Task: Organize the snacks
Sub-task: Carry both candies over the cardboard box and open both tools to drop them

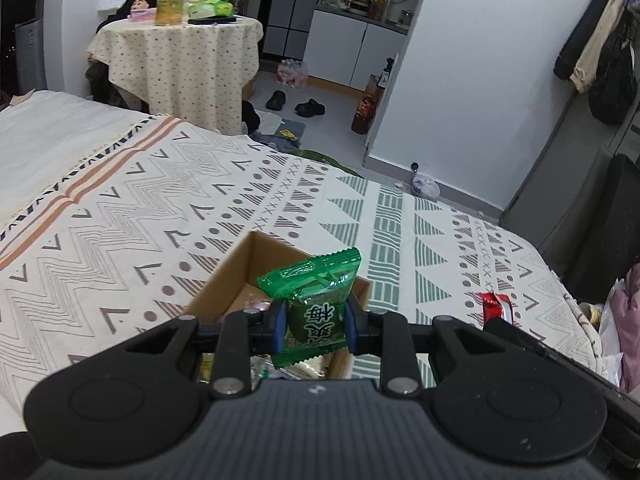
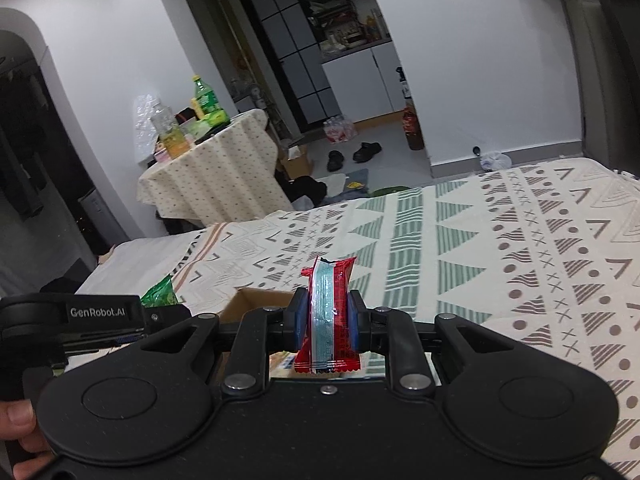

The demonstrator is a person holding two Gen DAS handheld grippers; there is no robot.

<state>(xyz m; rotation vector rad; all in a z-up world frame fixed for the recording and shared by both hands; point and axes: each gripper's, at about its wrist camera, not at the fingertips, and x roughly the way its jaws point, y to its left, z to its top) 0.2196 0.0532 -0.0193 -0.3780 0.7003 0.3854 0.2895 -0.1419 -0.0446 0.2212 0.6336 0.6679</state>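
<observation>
Holding 2 packets clamped, green packet (image 1: 316, 304) in your left gripper (image 1: 315, 326) and red packet (image 2: 329, 316) in your right gripper (image 2: 327, 322), release each low inside the cardboard box (image 1: 236, 268).

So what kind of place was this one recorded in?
Most likely a small studio flat: a bed under a patterned cover, a kitchenette through the doorway, coats hanging on the wall, shoes on the floor.

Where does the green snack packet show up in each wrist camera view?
Left wrist: green snack packet low centre, clamped in the left gripper.
Right wrist: only a corner of it at lower left, above the other gripper's body.
Shared landmark: the cardboard box on the bed.
</observation>
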